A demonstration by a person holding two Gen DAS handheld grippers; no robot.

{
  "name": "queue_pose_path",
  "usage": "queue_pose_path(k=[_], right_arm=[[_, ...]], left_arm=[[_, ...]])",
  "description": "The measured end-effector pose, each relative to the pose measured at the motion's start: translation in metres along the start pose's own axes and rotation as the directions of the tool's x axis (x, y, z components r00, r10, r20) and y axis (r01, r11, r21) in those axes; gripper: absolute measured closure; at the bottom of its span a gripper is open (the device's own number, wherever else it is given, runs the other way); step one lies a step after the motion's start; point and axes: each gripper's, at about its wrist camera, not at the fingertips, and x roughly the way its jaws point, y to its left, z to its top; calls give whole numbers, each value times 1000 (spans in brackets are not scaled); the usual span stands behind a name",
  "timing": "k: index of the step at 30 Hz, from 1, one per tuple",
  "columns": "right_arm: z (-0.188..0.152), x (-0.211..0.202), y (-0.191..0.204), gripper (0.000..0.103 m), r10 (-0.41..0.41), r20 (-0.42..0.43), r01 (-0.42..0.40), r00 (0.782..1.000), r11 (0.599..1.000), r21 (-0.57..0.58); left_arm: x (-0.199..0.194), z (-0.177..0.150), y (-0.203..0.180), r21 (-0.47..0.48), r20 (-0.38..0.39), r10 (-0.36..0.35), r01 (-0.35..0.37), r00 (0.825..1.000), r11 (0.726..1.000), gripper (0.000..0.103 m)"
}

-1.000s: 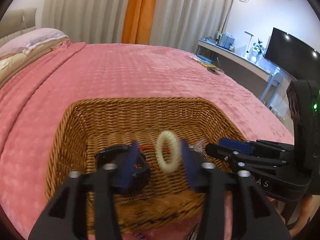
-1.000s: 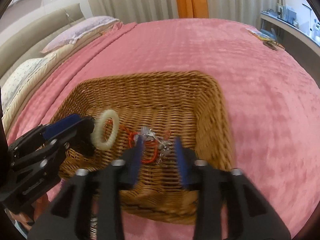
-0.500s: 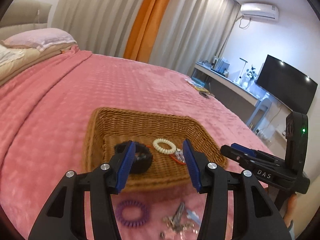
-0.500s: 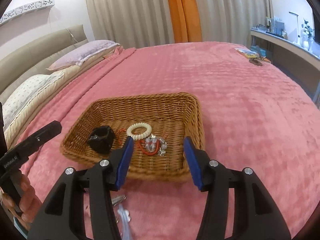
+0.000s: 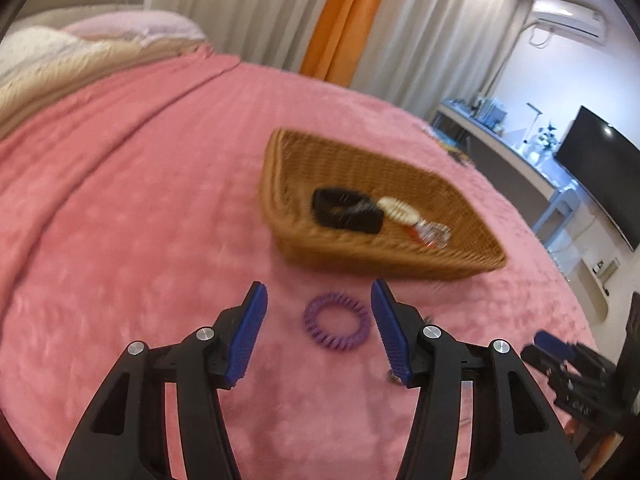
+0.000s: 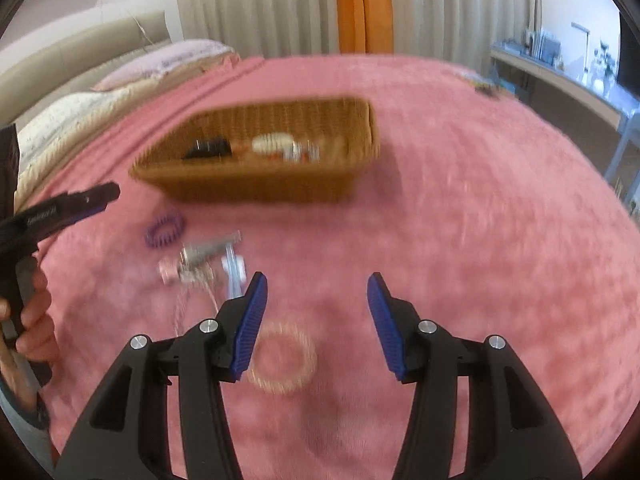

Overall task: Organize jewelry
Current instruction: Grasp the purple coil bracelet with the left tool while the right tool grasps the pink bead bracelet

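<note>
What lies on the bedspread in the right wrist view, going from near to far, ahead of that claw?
Pale translucent coil ring → silvery clutter of small clips and chains → purple coil hair tie → wicker basket, with dark, cream and red pieces inside it.

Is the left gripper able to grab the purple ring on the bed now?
Probably yes. The purple ring lies flat on the pink blanket, right between and ahead of the left gripper, whose jaws are opening. Nothing sits in the way.

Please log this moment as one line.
left gripper: opening over purple coil ring | right gripper: open, empty | wicker basket: holds several pieces
</note>
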Motion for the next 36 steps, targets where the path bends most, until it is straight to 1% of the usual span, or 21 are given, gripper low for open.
queue_pose_path(k=[2, 3, 5, 7, 8, 11, 12, 14, 17, 18, 20, 23, 24, 25, 30, 33, 36], right_arm=[[-8, 6, -1, 54, 4, -29, -4, 1000, 1000, 7], [-10, 8, -1, 54, 10, -41, -9, 999, 1000, 5], [-16, 10, 0, 55, 9, -54, -9, 999, 1000, -9], [-19, 11, 5, 58, 18, -59, -20, 998, 999, -37], [-20, 12, 7, 59, 13, -64, -16, 998, 999, -50], [-25, 16, 17, 63, -22, -84, 14, 996, 996, -90], [-26, 18, 19, 65, -29, -89, 20, 996, 995, -100], [-26, 20, 23, 66, -43, -93, 32, 995, 993, -111], [-26, 22, 21, 67, -50, -98, 39, 994, 994, -106], [-25, 23, 20, 69, -48, -101, 38, 994, 994, -102], [-24, 24, 19, 71, -45, -101, 36, 994, 995, -89], [-24, 24, 15, 74, -43, -101, 35, 994, 996, -76], [-24, 24, 16, 76, -44, -102, 36, 994, 996, -76], [-24, 24, 16, 80, -44, -102, 36, 994, 996, -78], [-25, 24, 18, 92, -37, -102, 28, 994, 996, -89], [-26, 23, 17, 93, -32, -100, 23, 994, 996, -85], [-26, 21, 16, 94, -25, -90, 18, 996, 996, -84]], left_arm=[[10, -7, 4, -9, -27, 10, -10, 1000, 1000, 50], [15, -9, 6, -20, -48, 9, -10, 999, 1000, 50], [20, -9, 9, -30, -65, 3, -5, 998, 1000, 50], [23, -10, 9, -29, -80, -5, 3, 997, 1000, 52], [26, -11, 10, -30, -92, -1, -2, 996, 1000, 54], [40, -12, 6, -11, -148, 34, -36, 988, 999, 62], [43, -12, 5, -2, -159, 49, -50, 986, 999, 63], [48, -12, -1, 30, -169, 82, -78, 982, 997, 63], [50, -15, -9, 84, -170, 136, -123, 976, 989, 63], [51, -16, -13, 108, -165, 162, -146, 973, 983, 63], [51, -17, -19, 143, -156, 190, -168, 969, 975, 66], [50, -18, -22, 161, -155, 190, -165, 969, 973, 74], [50, -19, -23, 166, -155, 184, -158, 971, 973, 81], [50, -20, -24, 173, -158, 173, -145, 972, 974, 86], [45, -26, -32, 217, -134, 201, -169, 970, 961, 91], [39, -28, -32, 218, -121, 190, -160, 974, 963, 92], [29, -33, -30, 199, -115, 157, -132, 981, 971, 94]])
